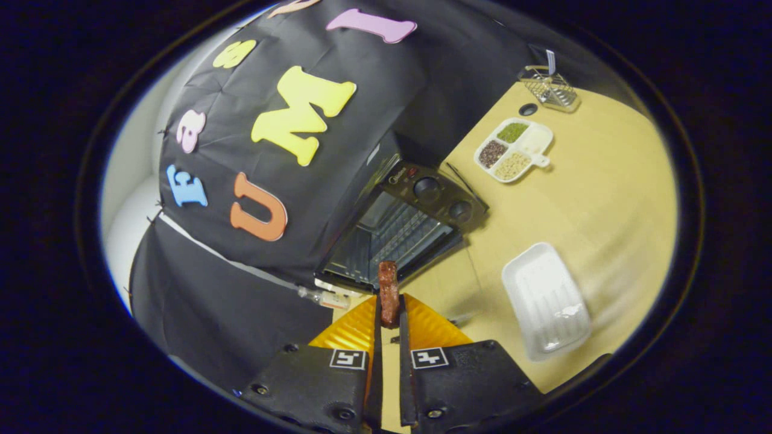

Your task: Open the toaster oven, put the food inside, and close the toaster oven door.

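Fingers (362,328) of the gripper (389,313) are clamping a strip of food (388,292) between them, both pressing on its lower end while the rest is sticking out ahead toward the oven. Judging by its look, the brown, reddish piece is probably light and fairly stiff, since it is standing out from the grip without drooping; it may be greasy and crumbly, so a firm but gentle pinch low on the strip, as now, seems right. Just beyond the food, the oven (410,223) is standing with its door open, its wire rack (392,232) showing inside and two knobs (443,199) on its panel. Beside the fingers, an empty white tray (546,298) is lying on the table (609,193). Farther off, a divided dish (514,149) is holding grains or seeds, and a wire basket (549,87) is sitting at the table's far corner.
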The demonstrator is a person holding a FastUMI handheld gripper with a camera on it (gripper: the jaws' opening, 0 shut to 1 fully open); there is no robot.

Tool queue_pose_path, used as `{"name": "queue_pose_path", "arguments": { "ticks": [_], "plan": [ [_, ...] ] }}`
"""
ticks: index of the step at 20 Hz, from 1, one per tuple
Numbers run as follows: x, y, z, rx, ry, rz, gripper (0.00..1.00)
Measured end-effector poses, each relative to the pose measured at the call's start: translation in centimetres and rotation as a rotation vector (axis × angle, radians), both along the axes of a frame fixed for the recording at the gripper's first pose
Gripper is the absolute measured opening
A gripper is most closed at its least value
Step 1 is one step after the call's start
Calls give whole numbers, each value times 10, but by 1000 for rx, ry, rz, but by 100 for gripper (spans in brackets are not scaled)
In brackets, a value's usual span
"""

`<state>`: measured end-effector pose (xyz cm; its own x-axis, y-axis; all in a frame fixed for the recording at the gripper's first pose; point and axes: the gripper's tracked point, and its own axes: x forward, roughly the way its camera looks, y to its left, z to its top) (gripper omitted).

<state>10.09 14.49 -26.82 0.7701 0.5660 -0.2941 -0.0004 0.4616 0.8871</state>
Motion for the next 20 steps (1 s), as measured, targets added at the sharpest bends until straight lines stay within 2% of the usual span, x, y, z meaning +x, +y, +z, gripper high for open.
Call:
{"name": "queue_pose_path", "arguments": {
  "ticks": [6, 9, 15, 20],
  "plan": [
    [60, 68, -19, 165, 16, -175, 14],
    [90, 91, -32, 205, 33, -249, 14],
    [147, 112, -55, 202, 59, -368, 14],
    [177, 120, -63, 140, 55, -397, 14]
  ]
}}
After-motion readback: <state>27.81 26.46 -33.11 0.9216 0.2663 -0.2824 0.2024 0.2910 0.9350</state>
